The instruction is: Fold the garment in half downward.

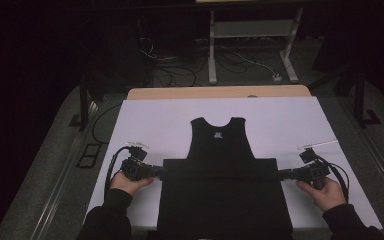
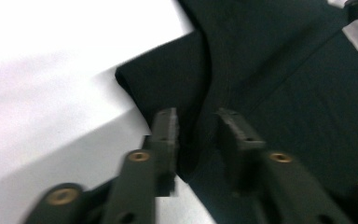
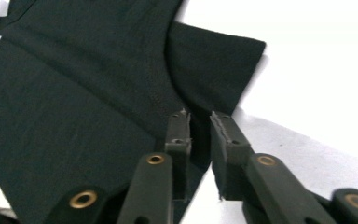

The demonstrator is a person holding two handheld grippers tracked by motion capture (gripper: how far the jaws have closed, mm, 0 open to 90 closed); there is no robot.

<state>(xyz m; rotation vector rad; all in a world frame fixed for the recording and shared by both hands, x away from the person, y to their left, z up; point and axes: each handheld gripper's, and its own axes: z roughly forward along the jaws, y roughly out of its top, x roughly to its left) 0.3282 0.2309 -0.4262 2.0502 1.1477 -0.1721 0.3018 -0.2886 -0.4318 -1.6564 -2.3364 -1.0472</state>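
A black shirt (image 1: 222, 170) lies flat in the middle of the white sheet (image 1: 155, 117) that covers the table, neck end away from the person, hem at the near edge. It looks like the start of a fold. The lower part of the shirt seems to be doubled up across the chest, making a wide dark band with the narrower top part above it, though the black cloth in this dim light hides the layers, so I would not swear to which layer lies on top. If folding is the aim, most of it is left: the sides are not brought in and the top is still laid out.

The left gripper (image 1: 159, 171) is at the shirt's left edge, at the end of the band. From the left gripper view its fingers (image 2: 165, 133) stand a little apart with the edge of the shirt (image 2: 270, 93) between them, touching but not squeezed tight. The right gripper (image 1: 283, 174) mirrors it at the shirt's right edge. Its fingers (image 3: 179, 133) are likewise narrowly parted, straddling the cloth edge (image 3: 93, 88) beside the short sleeve (image 3: 214, 70).
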